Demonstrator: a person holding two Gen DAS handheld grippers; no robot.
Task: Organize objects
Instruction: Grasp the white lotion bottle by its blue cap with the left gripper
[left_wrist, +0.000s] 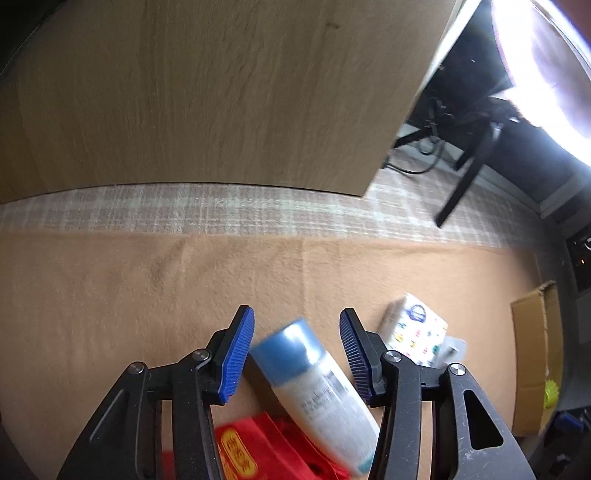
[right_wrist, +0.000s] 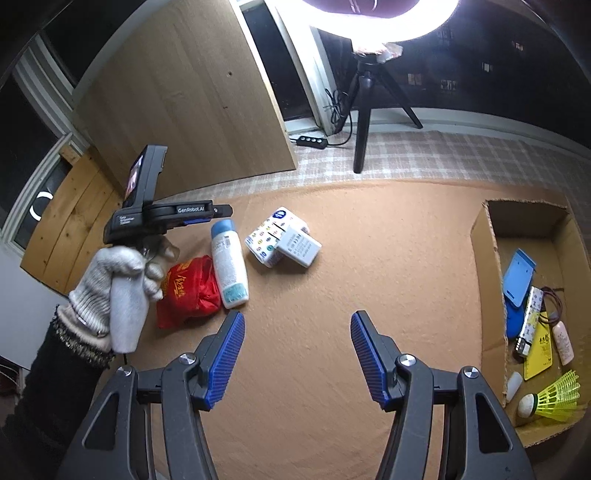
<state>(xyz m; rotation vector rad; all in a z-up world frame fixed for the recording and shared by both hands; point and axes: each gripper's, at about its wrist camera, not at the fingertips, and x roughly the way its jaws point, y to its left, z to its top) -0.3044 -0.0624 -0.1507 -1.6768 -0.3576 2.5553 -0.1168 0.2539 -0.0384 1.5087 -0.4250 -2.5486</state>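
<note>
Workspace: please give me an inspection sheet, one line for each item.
Surface: tan blanket over a checked floor.
Job's things: white bottle with blue cap, red pouch, patterned tissue pack and grey pack lie loose; cardboard box already holds small items.
Clutter: nothing seen.
Grippers: left hand-held gripper open, straddling the bottle, pads apart from it; right hand-held gripper open, empty.
Cables: power strip cord by the tripod.
Surroundings: wooden panel, ring light.

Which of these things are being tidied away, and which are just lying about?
Being tidied:
- white bottle with blue cap
- red fabric pouch
- patterned tissue pack
- grey wrapped packet
- open cardboard box

Lying about:
- ring light on black tripod
- leaning wooden board
</note>
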